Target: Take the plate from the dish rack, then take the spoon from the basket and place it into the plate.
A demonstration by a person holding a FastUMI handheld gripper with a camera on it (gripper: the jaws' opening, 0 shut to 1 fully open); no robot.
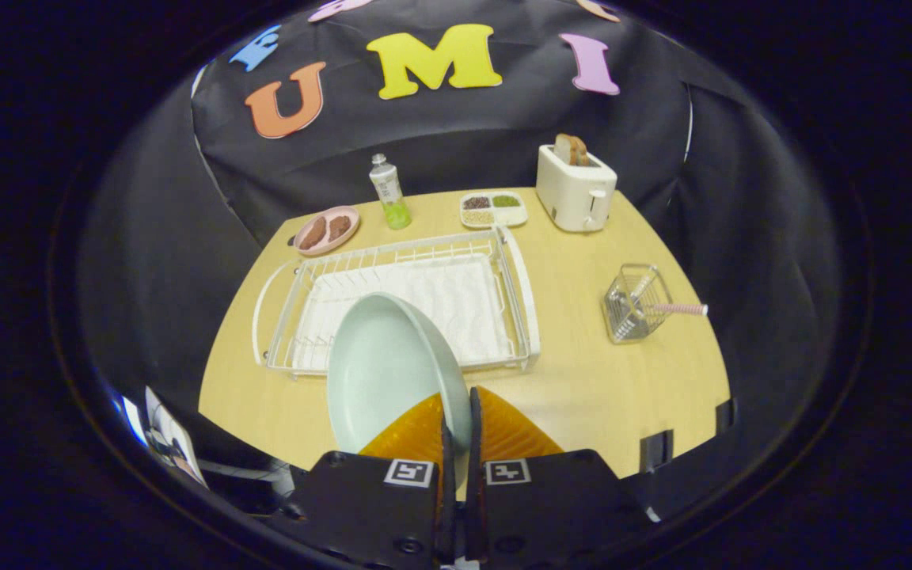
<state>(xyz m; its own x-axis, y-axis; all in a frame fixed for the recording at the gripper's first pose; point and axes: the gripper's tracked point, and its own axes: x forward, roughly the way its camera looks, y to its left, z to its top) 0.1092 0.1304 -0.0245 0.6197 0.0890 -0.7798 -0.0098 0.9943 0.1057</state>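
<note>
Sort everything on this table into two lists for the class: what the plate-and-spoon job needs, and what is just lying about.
Needed for the job:
plate, gripped by its rim between the fingers of the gripper
dish rack
spoon, standing in the basket

Just lying about:
toaster with bread
bottle
pink dish
divided tray
</note>
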